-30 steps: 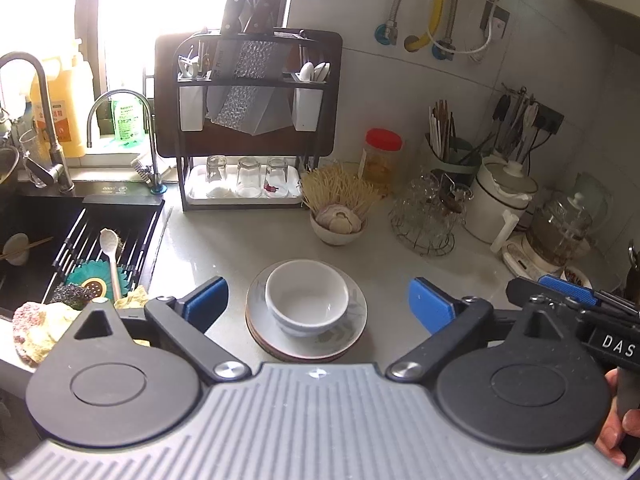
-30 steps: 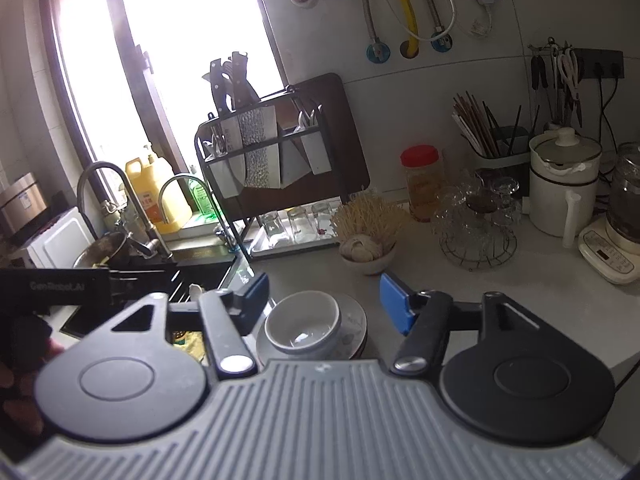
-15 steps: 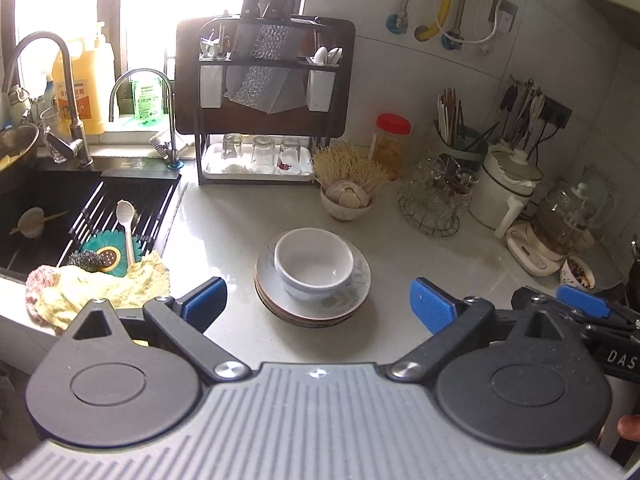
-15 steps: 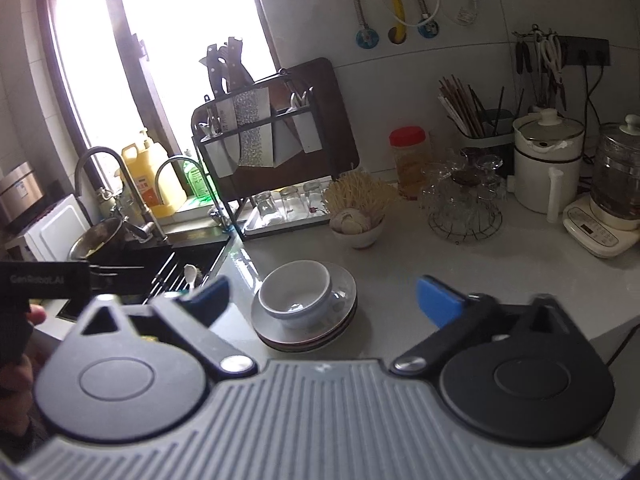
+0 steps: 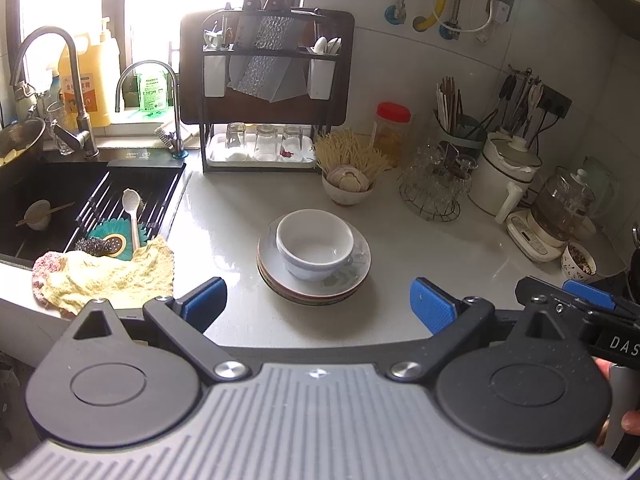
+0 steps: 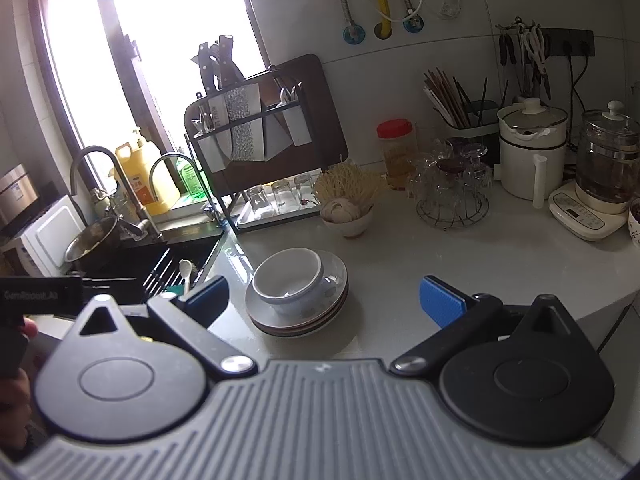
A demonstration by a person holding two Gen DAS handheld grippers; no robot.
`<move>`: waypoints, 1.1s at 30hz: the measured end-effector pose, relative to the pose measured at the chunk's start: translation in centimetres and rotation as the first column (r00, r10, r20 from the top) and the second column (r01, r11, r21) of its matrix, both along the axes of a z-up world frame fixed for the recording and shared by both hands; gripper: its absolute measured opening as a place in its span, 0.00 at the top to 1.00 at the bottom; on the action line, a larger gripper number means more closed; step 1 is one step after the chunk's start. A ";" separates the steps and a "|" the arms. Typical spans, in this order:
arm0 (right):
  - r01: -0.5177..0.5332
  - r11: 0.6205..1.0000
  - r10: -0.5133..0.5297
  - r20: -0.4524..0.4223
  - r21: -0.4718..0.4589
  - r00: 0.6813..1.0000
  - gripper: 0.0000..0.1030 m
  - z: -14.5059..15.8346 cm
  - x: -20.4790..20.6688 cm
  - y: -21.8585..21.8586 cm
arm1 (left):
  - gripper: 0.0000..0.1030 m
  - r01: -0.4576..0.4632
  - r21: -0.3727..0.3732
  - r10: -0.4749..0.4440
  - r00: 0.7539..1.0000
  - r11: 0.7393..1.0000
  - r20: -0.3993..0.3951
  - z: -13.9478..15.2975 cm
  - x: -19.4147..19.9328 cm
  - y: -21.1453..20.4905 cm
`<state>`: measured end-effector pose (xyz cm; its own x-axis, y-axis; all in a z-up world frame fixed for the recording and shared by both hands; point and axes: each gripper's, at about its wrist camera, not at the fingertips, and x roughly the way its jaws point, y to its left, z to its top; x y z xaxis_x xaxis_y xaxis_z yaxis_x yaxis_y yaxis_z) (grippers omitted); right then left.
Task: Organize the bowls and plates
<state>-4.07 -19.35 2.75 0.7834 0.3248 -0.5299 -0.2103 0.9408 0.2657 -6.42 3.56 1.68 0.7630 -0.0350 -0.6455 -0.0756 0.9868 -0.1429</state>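
One white bowl is seated on a stack of plates at the middle of the pale countertop. Left gripper: jaws spread, nothing grasped. Right gripper: jaws just opened wide, nothing between them. A sink is set left; a knife rack behind.

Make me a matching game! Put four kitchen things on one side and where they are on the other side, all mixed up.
Things:
1. white bowl
2. yellow cloth
3. white spoon
4. drinking glasses

Places:
A. on the tray under the knife rack
B. on the stack of plates
C. on the sink rack
D. draped over the sink's front edge

Pairs: 1-B, 2-D, 3-C, 4-A
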 end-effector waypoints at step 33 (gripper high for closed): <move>0.005 1.000 -0.005 -0.005 -0.024 1.000 0.00 -0.1 -0.4 0.3 | 0.03 -0.008 0.008 0.008 1.000 1.000 -0.018 -0.4 -0.8 0.0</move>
<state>-4.48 -19.10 2.66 0.7825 0.3083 -0.5410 -0.2044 0.9479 0.2444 -7.24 3.57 1.27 0.7515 -0.0241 -0.6593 -0.0859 0.9872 -0.1341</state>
